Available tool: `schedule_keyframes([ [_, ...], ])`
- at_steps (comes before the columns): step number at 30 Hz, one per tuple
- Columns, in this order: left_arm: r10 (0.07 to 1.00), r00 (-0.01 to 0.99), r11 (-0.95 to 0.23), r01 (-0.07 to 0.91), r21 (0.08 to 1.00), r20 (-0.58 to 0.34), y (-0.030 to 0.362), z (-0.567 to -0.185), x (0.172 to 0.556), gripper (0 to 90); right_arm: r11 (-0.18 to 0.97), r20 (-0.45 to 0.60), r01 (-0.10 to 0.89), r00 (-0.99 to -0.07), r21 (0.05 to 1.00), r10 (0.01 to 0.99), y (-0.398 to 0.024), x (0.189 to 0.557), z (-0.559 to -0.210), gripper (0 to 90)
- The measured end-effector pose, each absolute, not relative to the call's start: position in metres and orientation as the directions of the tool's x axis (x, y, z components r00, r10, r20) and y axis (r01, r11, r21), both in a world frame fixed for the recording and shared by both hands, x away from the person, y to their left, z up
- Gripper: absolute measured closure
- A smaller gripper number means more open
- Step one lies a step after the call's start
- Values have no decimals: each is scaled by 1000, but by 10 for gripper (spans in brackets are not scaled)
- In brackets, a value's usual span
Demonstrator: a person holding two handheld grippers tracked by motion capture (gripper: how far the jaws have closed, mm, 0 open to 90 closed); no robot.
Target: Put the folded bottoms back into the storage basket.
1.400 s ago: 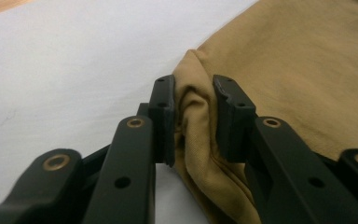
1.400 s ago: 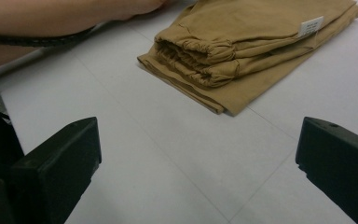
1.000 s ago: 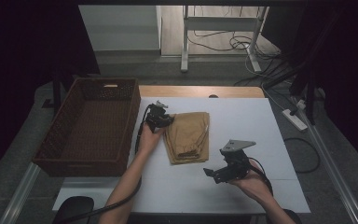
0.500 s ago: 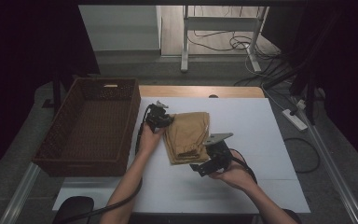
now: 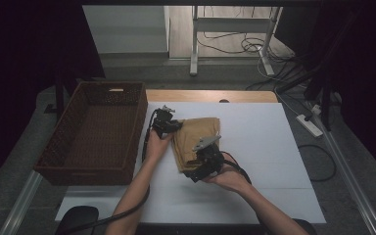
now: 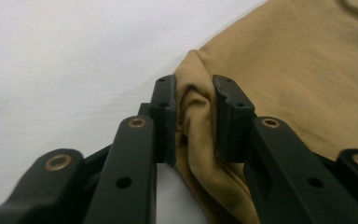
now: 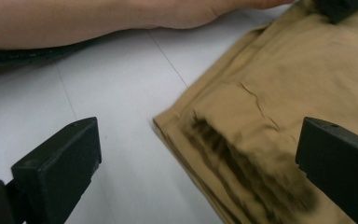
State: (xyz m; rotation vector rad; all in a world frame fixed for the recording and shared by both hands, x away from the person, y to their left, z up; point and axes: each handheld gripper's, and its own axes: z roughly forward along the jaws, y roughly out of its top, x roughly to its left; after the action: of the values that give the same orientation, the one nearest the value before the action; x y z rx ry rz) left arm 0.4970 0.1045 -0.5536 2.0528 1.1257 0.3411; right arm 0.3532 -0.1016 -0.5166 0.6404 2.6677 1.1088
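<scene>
A: High view check: since a second ago our right gripper (image 5: 194, 171) has slid in from the open white table (image 5: 274, 147) to the near corner of the folded tan cloth (image 5: 196, 137). Its jaws gape wide, nothing held, the corner lying between them.

B: So we judge a second grip is next. Our left gripper (image 5: 172, 126)?

A: Pinched nearly closed on a bunched fold at the cloth's far left edge.

B: Counts?

A: One cloth, one wicker basket (image 5: 98, 132) left of the cloth, two grippers.
</scene>
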Motion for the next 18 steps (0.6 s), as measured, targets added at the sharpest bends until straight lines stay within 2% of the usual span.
schedule_keyframes([
  [11, 809, 576, -328, 606, 725, -116, 104, -554, 497, 713, 706, -45, 293, -907, 644, 418, -73, 366, -541, 16],
  [14, 810, 576, -329, 605, 725, -113, 104, -554, 497, 713, 733, -91, 265, -909, 627, 407, -69, 365, -546, 17],
  [17, 810, 576, -332, 603, 725, -108, 104, -554, 496, 712, 768, -172, 220, -903, 601, 393, -66, 362, -549, 59],
  [18, 810, 576, -332, 603, 725, -108, 104, -553, 496, 712, 767, -169, 225, -902, 600, 397, -65, 363, -548, 69],
])
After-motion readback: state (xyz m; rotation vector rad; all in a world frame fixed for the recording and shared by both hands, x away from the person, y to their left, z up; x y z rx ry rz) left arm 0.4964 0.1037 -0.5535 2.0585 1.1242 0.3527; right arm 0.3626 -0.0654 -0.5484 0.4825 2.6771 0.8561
